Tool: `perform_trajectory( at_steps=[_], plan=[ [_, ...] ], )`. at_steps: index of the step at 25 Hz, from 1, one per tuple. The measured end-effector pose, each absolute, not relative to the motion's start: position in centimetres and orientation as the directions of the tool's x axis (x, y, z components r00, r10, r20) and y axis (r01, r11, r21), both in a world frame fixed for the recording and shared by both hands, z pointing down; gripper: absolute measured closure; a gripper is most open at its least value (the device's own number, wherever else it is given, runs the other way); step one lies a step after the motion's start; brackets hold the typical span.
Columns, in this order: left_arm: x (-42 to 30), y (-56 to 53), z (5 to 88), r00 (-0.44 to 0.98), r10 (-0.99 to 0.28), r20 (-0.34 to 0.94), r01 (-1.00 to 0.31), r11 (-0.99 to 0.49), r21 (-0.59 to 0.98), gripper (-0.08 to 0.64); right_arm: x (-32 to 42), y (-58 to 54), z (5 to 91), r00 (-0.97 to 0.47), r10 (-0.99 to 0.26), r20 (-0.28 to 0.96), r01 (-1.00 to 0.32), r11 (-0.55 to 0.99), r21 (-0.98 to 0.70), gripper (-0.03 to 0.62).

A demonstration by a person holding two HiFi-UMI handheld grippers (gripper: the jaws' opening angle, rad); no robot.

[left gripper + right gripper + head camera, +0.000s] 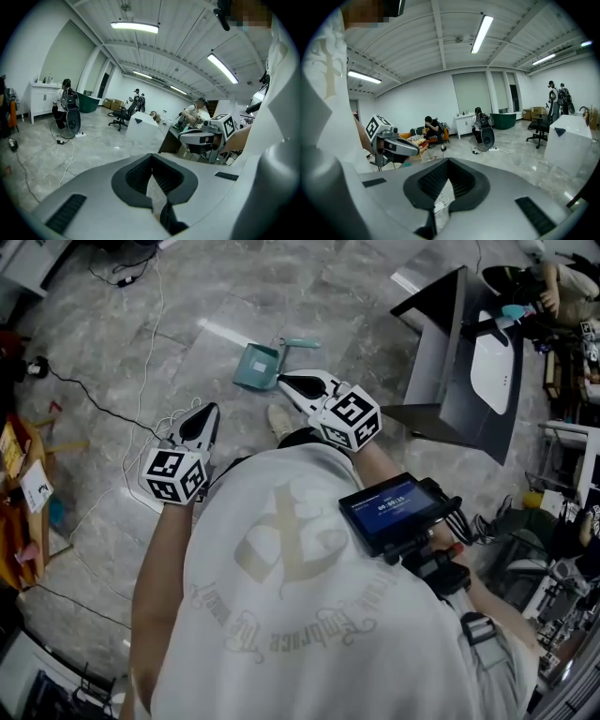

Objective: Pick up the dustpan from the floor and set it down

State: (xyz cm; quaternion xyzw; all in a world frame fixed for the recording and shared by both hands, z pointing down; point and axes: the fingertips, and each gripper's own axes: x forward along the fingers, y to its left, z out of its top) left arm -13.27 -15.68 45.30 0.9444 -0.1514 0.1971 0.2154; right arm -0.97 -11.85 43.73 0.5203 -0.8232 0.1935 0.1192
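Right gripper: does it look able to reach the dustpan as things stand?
Probably not yet. Nothing blocks the dustpan, but the right gripper is shut, held high and aimed across the room; it would need lowering and opening.

Small dark-framed blue screen (392, 507) at the person's chest: one line of pale digits in clock form, too small to read with certainty. White cotton shirt (309, 615): pale emblem above an arc of gothic lettering, seen inverted, illegible. White card (36, 486) at the left edge: one dark character, unclear.
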Motion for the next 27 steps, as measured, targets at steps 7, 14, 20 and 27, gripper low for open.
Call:
perform_trajectory(
  at_steps=[7, 14, 20, 27],
  plan=[
    [-12.9, -15.8, 45.8, 0.875, -0.18, 0.451, -0.358, -0.865, 0.35, 0.549, -0.7, -11.5, 44.1, -0.423, -0.816, 0.394, -0.905, 0.362, -0.221, 0.577],
    [-12.9, -15.6, 45.9, 0.872, -0.176, 0.456, -0.357, -0.866, 0.349, 0.549, -0.5, -11.5, 44.4, -0.418, -0.818, 0.395, -0.907, 0.355, -0.224, 0.575],
    [-12.8, -15.5, 46.1, 0.871, -0.175, 0.459, -0.36, -0.864, 0.352, 0.549, -0.2, -11.4, 44.4, -0.416, -0.817, 0.4, -0.909, 0.354, -0.221, 0.577],
    [-12.8, -15.5, 46.1, 0.871, -0.172, 0.459, -0.358, -0.864, 0.355, 0.549, 0.0, -11.5, 44.4, -0.409, -0.818, 0.404, -0.912, 0.35, -0.214, 0.577]
  ],
)
